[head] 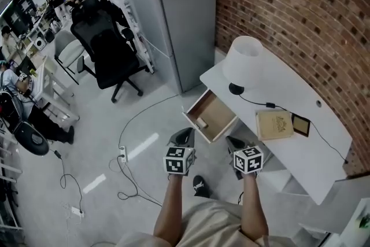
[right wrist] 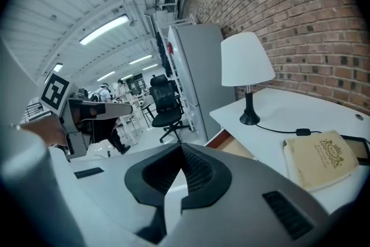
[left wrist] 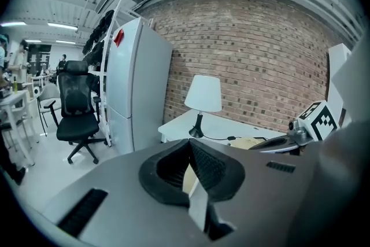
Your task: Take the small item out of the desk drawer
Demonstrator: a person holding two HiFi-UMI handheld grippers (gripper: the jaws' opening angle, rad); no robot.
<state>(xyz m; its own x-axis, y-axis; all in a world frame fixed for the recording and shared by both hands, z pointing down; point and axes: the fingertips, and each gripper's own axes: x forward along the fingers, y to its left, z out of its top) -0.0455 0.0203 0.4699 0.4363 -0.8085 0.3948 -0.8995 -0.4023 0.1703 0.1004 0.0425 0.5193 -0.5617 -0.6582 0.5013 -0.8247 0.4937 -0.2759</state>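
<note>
Both claws are pressed together on nothing. My left claw (head: 184, 136) and right claw (head: 234, 142) hang just short of the open drawer (head: 216, 107). Inside it, the small item (head: 201, 122) lies by the front edge, nearest my left claw.

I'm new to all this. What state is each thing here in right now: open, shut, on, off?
Desk drawer: pulled open.
Small item: lying in the drawer, untouched.
Left gripper: jaws together, empty.
Right gripper: jaws together, empty.
Table lamp: upright, looks unlit.
Tan book: closed, flat on the white desk.
</note>
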